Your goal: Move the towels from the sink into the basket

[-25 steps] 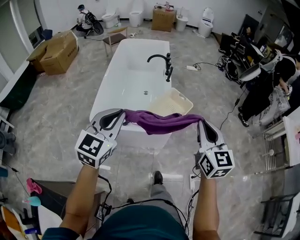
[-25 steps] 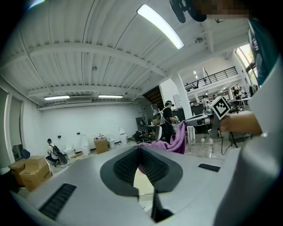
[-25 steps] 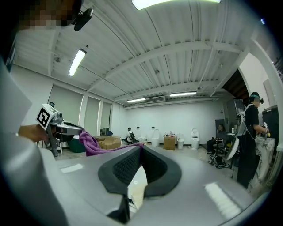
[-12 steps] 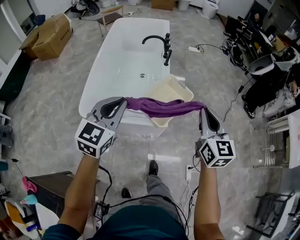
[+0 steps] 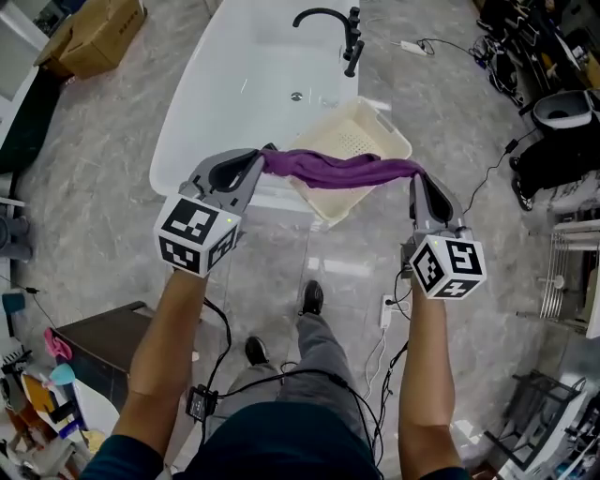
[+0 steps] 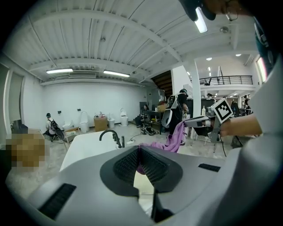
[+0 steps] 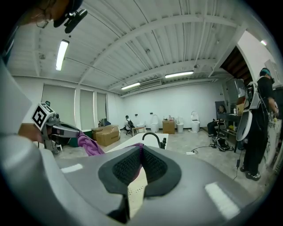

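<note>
1. The left gripper (image 5: 257, 161) has its jaws pressed together on one end of the purple towel (image 5: 337, 172). Its own view shows purple cloth pinched between the ribbed pads.
2. The right gripper (image 5: 416, 180) is clamped just as tightly on the towel's other end, with a sliver of purple showing where its pads meet.
3. The towel hangs stretched from one gripper to the other like a slack rope, dipping a little in the middle and lying on nothing.
4. Under that span, between the two grippers and slightly ahead of them, is the cream basket (image 5: 397, 141). Its perforated wall shows below the right gripper's pads.
5. The basket is at the near corner of the white tub (image 5: 192, 122). I cannot tell whether it rests on the rim or stands beside it.
6. The tub runs away ahead of the left gripper, with a black faucet (image 5: 330, 21) at its far side.
7. A cardboard box (image 5: 94, 33) sits on the floor well off to the left gripper's outer side, beyond the tub.
</note>
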{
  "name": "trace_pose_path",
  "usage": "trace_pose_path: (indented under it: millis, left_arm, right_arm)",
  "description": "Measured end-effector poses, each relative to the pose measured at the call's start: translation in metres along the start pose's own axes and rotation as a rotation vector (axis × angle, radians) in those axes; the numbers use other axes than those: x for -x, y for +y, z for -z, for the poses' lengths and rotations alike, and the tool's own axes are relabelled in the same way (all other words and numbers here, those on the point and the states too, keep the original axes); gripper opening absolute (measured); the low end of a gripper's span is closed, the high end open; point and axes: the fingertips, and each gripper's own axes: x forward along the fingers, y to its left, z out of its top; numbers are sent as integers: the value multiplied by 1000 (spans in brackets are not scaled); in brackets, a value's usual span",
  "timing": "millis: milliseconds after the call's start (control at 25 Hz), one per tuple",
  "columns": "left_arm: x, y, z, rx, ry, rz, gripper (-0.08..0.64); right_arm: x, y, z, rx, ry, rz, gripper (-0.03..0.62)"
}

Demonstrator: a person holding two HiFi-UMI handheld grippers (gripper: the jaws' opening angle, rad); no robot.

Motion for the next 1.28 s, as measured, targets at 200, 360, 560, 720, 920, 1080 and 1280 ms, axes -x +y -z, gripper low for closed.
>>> trace_pose_path:
  millis: [200, 360, 560, 720, 920, 1080, 1280]
  left_arm:
    - [-32, 7, 39, 39, 51, -1, 14]
    - [-51, 11, 71, 63, 101, 4, 14]
    - [-77, 21, 98, 79, 127, 1, 14]
    - [-90, 24, 122, 98, 154, -1, 14]
    - [-105, 25, 144, 109, 187, -5, 14]
    - [-115, 25, 155, 125, 205, -10, 14]
    - [-127, 27, 167, 137, 221, -9, 15]
  right_arm:
    - [-31, -6, 39, 8, 51, -26, 18]
    - [-52, -9, 67, 12, 96, -39, 18]
    - [-81, -18, 97, 12, 124, -37, 19]
    - [-95, -22, 128, 13, 174, -41, 20]
    - [-112, -28, 157, 15, 234, -40, 20]
    - [-122, -33, 174, 26, 278, -40, 21]
    - [-132, -37, 187, 27, 309, -41, 25]
